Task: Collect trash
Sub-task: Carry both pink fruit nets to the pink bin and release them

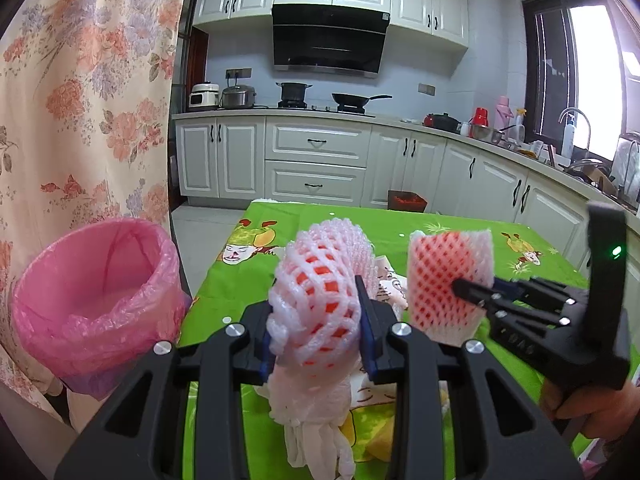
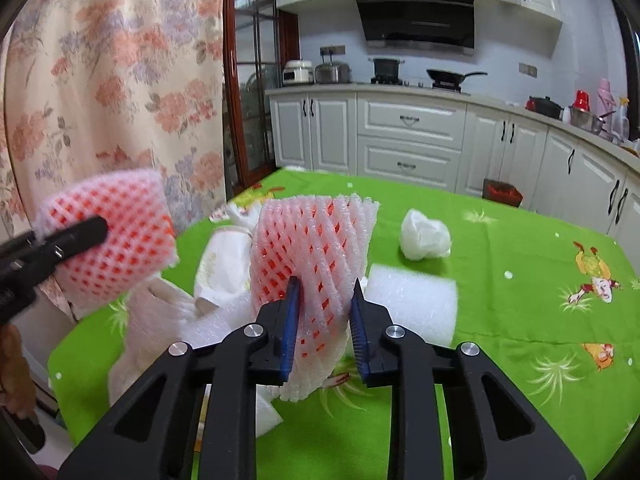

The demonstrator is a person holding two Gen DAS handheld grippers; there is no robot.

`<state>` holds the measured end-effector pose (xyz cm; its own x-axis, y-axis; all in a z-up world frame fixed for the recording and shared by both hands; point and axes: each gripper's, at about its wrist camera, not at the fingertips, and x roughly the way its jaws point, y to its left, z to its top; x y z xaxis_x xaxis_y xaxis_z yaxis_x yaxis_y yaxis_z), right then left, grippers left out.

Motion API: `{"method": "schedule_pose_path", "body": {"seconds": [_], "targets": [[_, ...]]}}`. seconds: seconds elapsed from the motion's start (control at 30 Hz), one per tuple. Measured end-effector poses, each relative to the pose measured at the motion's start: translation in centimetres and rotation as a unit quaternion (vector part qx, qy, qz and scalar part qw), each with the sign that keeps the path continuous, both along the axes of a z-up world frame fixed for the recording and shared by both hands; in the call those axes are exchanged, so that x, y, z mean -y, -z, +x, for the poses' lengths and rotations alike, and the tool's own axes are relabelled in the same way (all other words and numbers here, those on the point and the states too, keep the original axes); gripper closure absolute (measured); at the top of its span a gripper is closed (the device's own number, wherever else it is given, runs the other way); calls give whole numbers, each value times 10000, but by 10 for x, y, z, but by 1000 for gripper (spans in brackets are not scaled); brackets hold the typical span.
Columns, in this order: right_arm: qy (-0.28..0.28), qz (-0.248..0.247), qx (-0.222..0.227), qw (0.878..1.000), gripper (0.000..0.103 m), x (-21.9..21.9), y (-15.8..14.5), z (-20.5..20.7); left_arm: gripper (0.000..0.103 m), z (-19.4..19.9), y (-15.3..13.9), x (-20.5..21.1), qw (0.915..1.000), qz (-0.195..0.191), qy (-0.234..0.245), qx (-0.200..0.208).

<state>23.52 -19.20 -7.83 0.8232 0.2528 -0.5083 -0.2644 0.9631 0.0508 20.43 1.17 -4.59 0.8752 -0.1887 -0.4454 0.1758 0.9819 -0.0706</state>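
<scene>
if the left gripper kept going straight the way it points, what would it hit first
Probably only the green tablecloth: the left gripper, shut on a foam fruit net, points down across it. The pink-lined bin sits off-line.

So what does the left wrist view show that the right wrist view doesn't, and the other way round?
Only the left wrist view shows the pink-lined bin at the table's left edge, and the window and sink area at far right. Only the right wrist view shows the crumpled white wad and the white foam block on the green tablecloth. Both show the left gripper shut on one foam fruit net, the right gripper shut on a second net, and the kitchen cabinets behind.
</scene>
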Motion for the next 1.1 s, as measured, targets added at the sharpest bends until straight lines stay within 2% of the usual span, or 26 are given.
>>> {"method": "schedule_pose_path", "body": {"seconds": [0.2, 0.63, 1.1], "targets": [[-111, 123, 221, 9996, 79, -2, -19, -13, 71, -5, -2, 2, 9999, 8, -83, 66], [-473, 144, 303, 9983, 79, -27, -37, -22, 70, -29, -9, 6, 9986, 199, -227, 426], [-1287, 97, 487, 9904, 78, -92, -53, -9, 70, -34, -23, -46, 9926, 316, -962, 671]]}}
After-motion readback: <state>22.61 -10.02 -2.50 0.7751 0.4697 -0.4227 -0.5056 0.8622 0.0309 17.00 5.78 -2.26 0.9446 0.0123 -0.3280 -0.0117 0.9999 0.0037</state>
